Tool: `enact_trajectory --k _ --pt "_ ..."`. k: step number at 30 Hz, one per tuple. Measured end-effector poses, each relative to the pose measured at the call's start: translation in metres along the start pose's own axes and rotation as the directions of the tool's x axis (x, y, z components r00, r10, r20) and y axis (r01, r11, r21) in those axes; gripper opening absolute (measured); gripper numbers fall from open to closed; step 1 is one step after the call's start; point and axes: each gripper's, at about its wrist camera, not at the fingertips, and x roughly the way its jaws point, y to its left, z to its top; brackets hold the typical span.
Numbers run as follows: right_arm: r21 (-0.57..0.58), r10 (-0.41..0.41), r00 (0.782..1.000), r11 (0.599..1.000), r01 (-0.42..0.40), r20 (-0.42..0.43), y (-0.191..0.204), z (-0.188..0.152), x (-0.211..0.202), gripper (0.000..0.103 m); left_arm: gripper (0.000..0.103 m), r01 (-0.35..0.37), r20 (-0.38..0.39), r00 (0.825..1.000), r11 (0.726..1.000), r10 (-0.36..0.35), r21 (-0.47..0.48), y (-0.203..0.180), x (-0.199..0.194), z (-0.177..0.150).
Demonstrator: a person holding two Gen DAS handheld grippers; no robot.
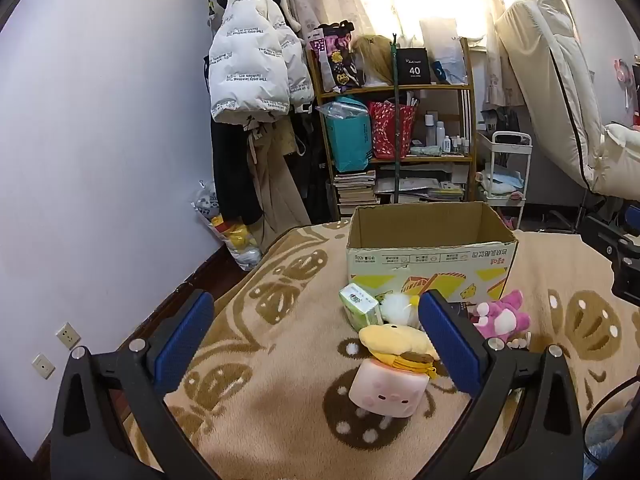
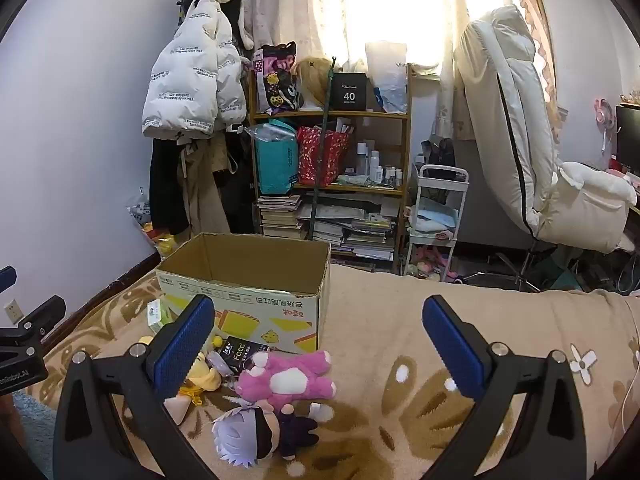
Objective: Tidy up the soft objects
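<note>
The beige fleece blanket w/ brown ladybird pattern (image 1: pixel 280 320) covers the bed and carries everything. On it, toward the far side, stands the open-topped brown cardboard box w/ yellow cheese print (image 1: pixel 430 256), upright, flaps gone or folded, nothing visible inside from either view. Soft things lie in a loose cluster on the blanket just in front of the box, none in it.

Largest of the cluster: the pink plush bear w/ white belly (image 2: pixel 286 378), lying on its back near the box's front corner. Just in front of it, the white-haired plush doll in dark clothes (image 2: pixel 260 430), on its side, touching or nearly touching the bear. Next, the pale pink cube-shaped plush w/ a small face (image 1: pixel 384 390), w/ the yellow duck-like plush (image 1: pixel 394 340) resting on top of it. Behind those, the green-and-white soft tissue pack (image 1: pixel 360 306), tilted, close to the box wall, and beside it the white fluffy pom-pom (image 1: pixel 396 308). A black packet marked "Face" (image 2: pixel 244 354) lies flat by the box front, btw. the bear and the yellow plush.

Left tongs (image 1: pixel 316 338): blue pads wide apart, nothing btw. them, above the blanket w/ the cube plush and yellow plush low in the gap, nearer the right pad. Right tongs (image 2: pixel 320 342): pads also wide apart, holding nothing, bear and doll lying below, toward the left pad
</note>
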Motion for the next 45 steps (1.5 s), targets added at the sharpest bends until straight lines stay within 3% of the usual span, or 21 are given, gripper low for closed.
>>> enact_trajectory --k 45 --pt "0.011 -0.004 1.000 1.000 0.004 0.004 0.000 -0.007 0.005 0.103 0.101 -0.005 -0.008 1.000 1.000 0.005 0.020 0.000 0.006 -0.003"
